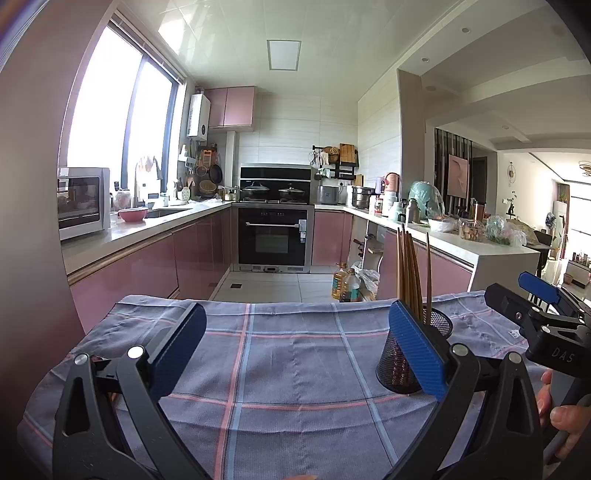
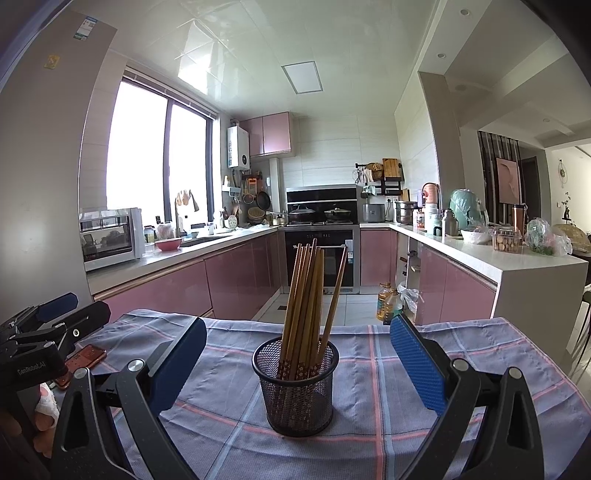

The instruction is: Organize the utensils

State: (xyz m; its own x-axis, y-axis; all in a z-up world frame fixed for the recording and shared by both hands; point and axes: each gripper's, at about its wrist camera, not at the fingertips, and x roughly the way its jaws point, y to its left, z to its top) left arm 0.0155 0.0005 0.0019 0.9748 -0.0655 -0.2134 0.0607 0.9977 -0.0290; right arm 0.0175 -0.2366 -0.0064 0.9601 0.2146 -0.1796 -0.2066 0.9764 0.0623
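We see chopsticks (image 2: 306,306) upright in mesh cup (image 2: 297,387) on cloth (image 2: 406,417), centred w/ right gripper (image 2: 297,363). Both grippers spread wide, empty; left gripper (image 1: 297,354) just beside cup.

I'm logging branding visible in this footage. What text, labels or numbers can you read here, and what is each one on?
"DAS": on the right gripper body, cut off at the frame edge.
"GenRobot.AI": on the left gripper body.
Stickers on the fridge: too small to read.
Label on the oven door: too small to read.
Oil bottle label: blurred.
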